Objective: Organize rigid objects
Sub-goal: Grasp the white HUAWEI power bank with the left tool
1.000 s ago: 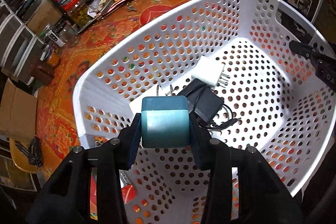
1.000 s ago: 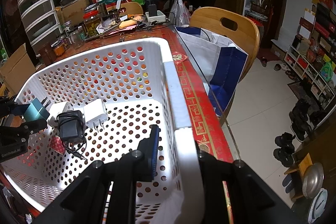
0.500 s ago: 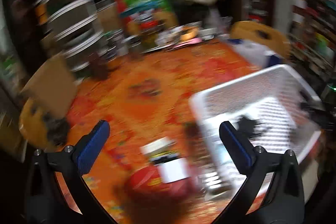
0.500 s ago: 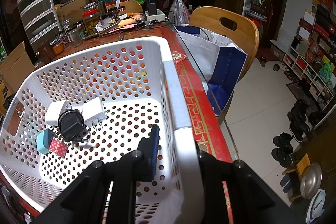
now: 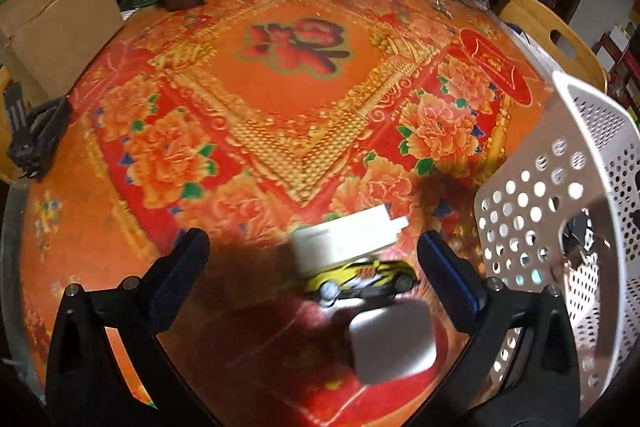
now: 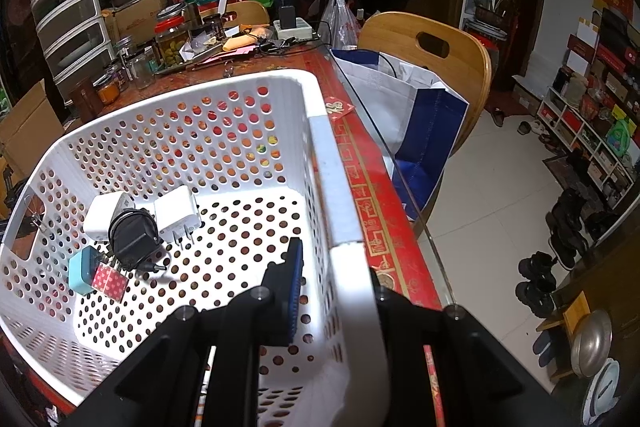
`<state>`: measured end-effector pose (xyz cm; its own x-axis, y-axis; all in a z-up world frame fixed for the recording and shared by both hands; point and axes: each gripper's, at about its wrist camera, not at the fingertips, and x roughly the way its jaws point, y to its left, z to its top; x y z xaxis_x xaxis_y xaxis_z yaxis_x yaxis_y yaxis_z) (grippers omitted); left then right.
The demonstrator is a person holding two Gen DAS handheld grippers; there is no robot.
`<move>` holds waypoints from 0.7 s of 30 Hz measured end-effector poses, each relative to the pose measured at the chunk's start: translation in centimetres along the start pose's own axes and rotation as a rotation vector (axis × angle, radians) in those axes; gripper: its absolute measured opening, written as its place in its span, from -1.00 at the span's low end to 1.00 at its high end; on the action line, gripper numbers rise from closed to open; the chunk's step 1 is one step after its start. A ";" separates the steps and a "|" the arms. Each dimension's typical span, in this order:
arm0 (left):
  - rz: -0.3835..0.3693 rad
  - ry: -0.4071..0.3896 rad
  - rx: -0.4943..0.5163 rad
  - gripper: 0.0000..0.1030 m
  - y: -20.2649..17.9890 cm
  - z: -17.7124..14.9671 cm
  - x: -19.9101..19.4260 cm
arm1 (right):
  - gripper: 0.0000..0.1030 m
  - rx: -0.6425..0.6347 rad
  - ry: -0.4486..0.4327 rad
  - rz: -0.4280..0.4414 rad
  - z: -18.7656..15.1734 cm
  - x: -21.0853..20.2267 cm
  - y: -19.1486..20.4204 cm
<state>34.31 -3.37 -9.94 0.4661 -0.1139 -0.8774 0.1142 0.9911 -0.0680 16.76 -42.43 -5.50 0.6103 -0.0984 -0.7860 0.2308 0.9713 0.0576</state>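
Between the wide-open left gripper (image 5: 314, 259) fingers sit a white charger (image 5: 346, 237) and toy car (image 5: 360, 277) (light, rigid). Grip the car's flat sides. The right gripper (image 6: 332, 287) clamps the basket (image 6: 320, 155) rim

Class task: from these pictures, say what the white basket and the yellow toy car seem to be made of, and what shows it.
White basket: probably moulded plastic, smooth and slightly glossy, with evenly punched round holes. Yellow toy car: looks like glossy printed plastic or painted metal; blur leaves it open.
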 end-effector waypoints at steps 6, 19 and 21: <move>-0.010 0.023 -0.013 0.99 -1.5 0.6 2.8 | -0.68 -0.002 0.002 -0.002 0.0 0.1 -0.1; 0.070 -0.027 0.012 0.21 -2.6 0.4 2.2 | -0.68 0.000 0.000 0.001 0.0 0.0 -0.1; 0.074 -0.047 0.012 0.21 -2.5 0.4 1.4 | -0.68 -0.001 0.000 0.001 0.0 0.0 0.0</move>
<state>35.09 -6.00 -10.82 0.5147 -0.0437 -0.8562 0.0882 0.9961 0.0022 16.77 -42.48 -5.53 0.6105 -0.0978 -0.7860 0.2299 0.9715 0.0576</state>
